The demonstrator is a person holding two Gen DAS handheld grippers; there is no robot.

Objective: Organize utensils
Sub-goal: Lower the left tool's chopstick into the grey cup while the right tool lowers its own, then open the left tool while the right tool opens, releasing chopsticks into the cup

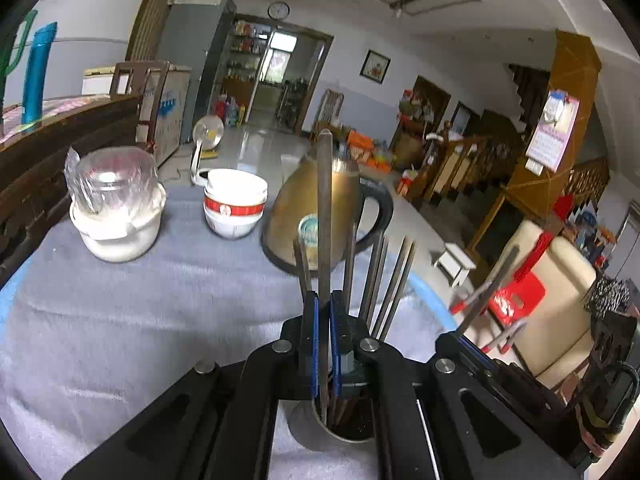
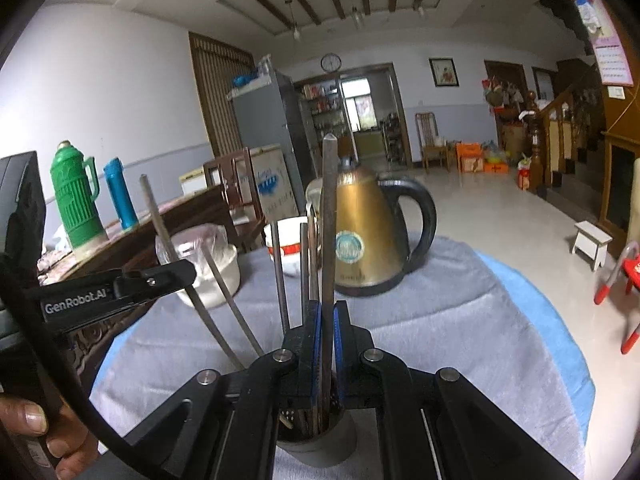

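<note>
Left wrist view: left gripper [image 1: 325, 344] is clamping one chopstick [image 1: 325, 208], its long axis standing upright, lower end reaching into the holder cup [image 1: 320, 432] directly beneath the jaws; other chopsticks [image 1: 384, 280] are leaning there.

Right wrist view: right gripper [image 2: 329, 356] is likewise pinching an upright chopstick [image 2: 329, 220] above the cup [image 2: 316, 446], kettle [image 2: 368, 232] standing behind.
</note>
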